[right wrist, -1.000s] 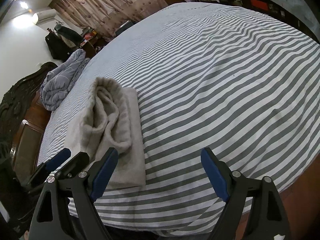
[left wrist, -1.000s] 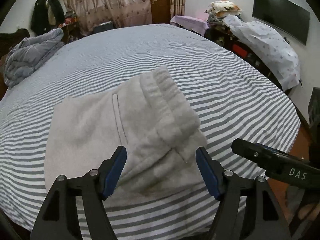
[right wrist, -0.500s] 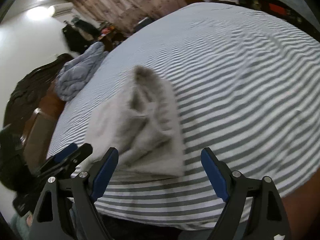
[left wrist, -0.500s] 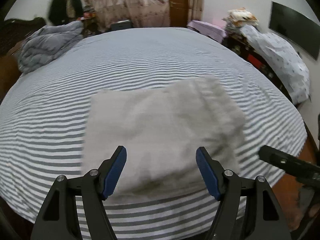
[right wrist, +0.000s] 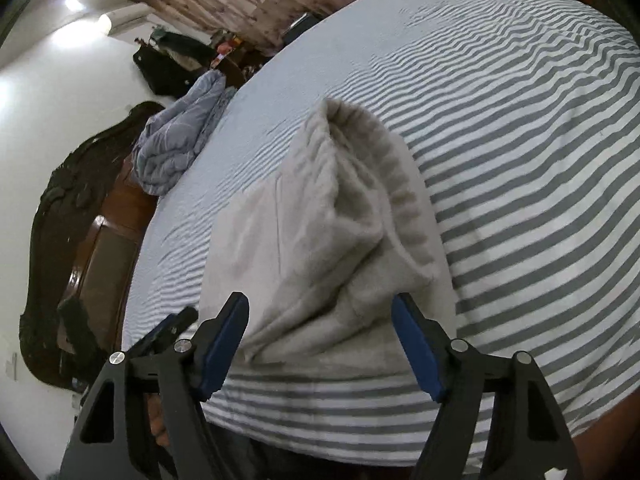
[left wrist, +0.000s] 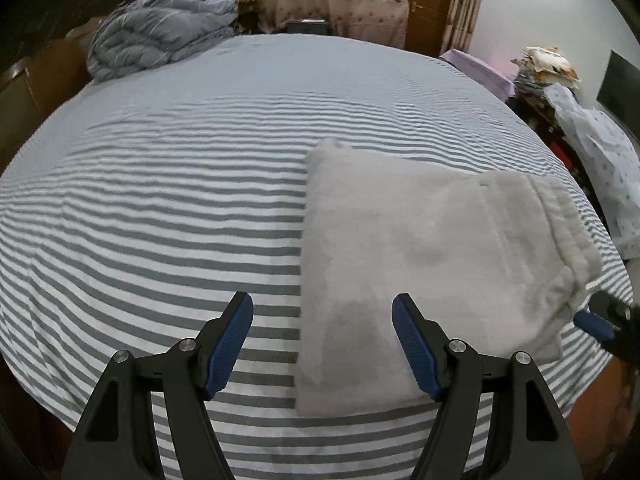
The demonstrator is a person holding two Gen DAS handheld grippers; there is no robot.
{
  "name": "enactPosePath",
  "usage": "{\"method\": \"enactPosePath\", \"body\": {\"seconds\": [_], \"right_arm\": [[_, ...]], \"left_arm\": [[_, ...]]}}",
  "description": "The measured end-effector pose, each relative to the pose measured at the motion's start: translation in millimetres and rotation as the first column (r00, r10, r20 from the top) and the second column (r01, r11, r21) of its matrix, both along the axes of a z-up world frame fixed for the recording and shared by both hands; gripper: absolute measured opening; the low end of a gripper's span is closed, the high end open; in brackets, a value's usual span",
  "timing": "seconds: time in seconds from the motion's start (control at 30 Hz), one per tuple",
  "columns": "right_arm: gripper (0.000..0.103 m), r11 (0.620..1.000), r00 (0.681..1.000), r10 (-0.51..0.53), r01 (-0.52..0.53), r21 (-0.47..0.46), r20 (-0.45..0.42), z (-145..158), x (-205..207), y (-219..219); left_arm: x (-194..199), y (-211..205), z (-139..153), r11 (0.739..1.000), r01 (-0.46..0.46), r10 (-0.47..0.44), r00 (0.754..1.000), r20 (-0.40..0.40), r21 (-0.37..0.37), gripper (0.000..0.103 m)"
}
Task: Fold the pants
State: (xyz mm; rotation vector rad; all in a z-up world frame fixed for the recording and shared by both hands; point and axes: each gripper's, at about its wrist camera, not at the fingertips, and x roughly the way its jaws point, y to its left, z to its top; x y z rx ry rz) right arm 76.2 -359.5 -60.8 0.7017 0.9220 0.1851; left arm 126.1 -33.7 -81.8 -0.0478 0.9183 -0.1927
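Observation:
The light grey fleece pants (left wrist: 420, 248) lie folded in a thick rectangle on the striped bed, near its front edge. In the right wrist view the pants (right wrist: 320, 240) show their ribbed waistband bunched on top. My left gripper (left wrist: 322, 344) is open and empty, just in front of the fold's left front corner. My right gripper (right wrist: 320, 344) is open and empty, facing the waistband end, its fingers either side of the bundle's near edge. The right gripper's tip also shows in the left wrist view (left wrist: 600, 320) at the pants' right corner.
The bed's grey and white striped sheet (left wrist: 160, 208) stretches left and back. A crumpled grey duvet (left wrist: 160, 36) lies at the far left corner by the dark headboard (right wrist: 60, 240). Cluttered furniture and a covered heap (left wrist: 600, 152) stand to the right of the bed.
Both grippers have swung left and closer to the bed edge; the pants now sit right of centre in the left view and centred between the right fingers. The pants lie unmoved.

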Motion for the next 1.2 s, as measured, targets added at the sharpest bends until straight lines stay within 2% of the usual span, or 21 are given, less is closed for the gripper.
{"method": "enactPosePath", "body": {"seconds": [0.1, 0.23, 0.3, 0.37, 0.47, 0.53, 0.63, 0.73, 0.8, 0.9, 1.0, 1.2], "right_arm": [[0.072, 0.999, 1.000, 0.014, -0.015, -0.046, -0.025, -6, -3, 8], [0.072, 0.999, 0.999, -0.008, 0.005, -0.044, -0.053, -14, 4, 13], [0.072, 0.989, 0.998, -0.054, 0.052, -0.140, -0.012, 0, 3, 13], [0.072, 0.980, 0.997, -0.072, 0.077, -0.186, 0.033, 14, -2, 11], [0.070, 0.986, 0.996, -0.062, 0.071, -0.154, 0.065, 24, -6, 9], [0.060, 0.991, 0.998, -0.036, 0.043, -0.124, 0.055, 22, -2, 11], [0.053, 0.997, 0.999, -0.007, 0.009, -0.074, 0.032, 11, 11, 17], [0.050, 0.996, 0.999, -0.038, 0.040, -0.076, 0.031, 3, 26, 16], [0.048, 0.998, 0.998, -0.061, 0.062, -0.025, 0.024, -3, 36, 10], [0.035, 0.995, 0.996, -0.092, 0.092, 0.043, -0.006, -12, 49, 1], [0.028, 0.996, 0.996, -0.080, 0.079, 0.045, 0.028, -3, 47, -1], [0.026, 0.995, 0.992, -0.086, 0.081, 0.052, 0.096, 25, 27, -2]], "left_arm": [[5, 3, -9, 1.000, -0.002, 0.001, 1.000, -0.024, -0.007, 0.073], [4, 1, -17, 1.000, 0.013, -0.014, 0.999, -0.031, -0.009, 0.073], [4, 2, -17, 1.000, 0.012, -0.012, 1.000, -0.027, -0.015, 0.076], [6, 4, -20, 1.000, 0.009, -0.010, 1.000, -0.029, -0.023, 0.077], [5, 2, -24, 0.999, 0.005, -0.006, 0.999, -0.036, -0.043, 0.078], [5, 2, -24, 0.999, 0.007, -0.009, 0.999, -0.036, -0.047, 0.078], [4, 0, -22, 0.999, 0.017, -0.018, 0.999, -0.030, -0.039, 0.078], [3, 1, -20, 0.999, 0.025, -0.026, 0.999, -0.030, -0.042, 0.078], [4, 1, -18, 0.999, 0.026, -0.028, 0.999, -0.030, -0.046, 0.078], [4, -3, -15, 0.999, 0.029, -0.030, 0.999, -0.030, -0.045, 0.078], [2, -6, -11, 0.998, 0.037, -0.038, 0.999, -0.024, -0.046, 0.078], [-3, -14, -2, 0.997, 0.069, -0.069, 0.998, 0.002, -0.042, 0.078]]}}
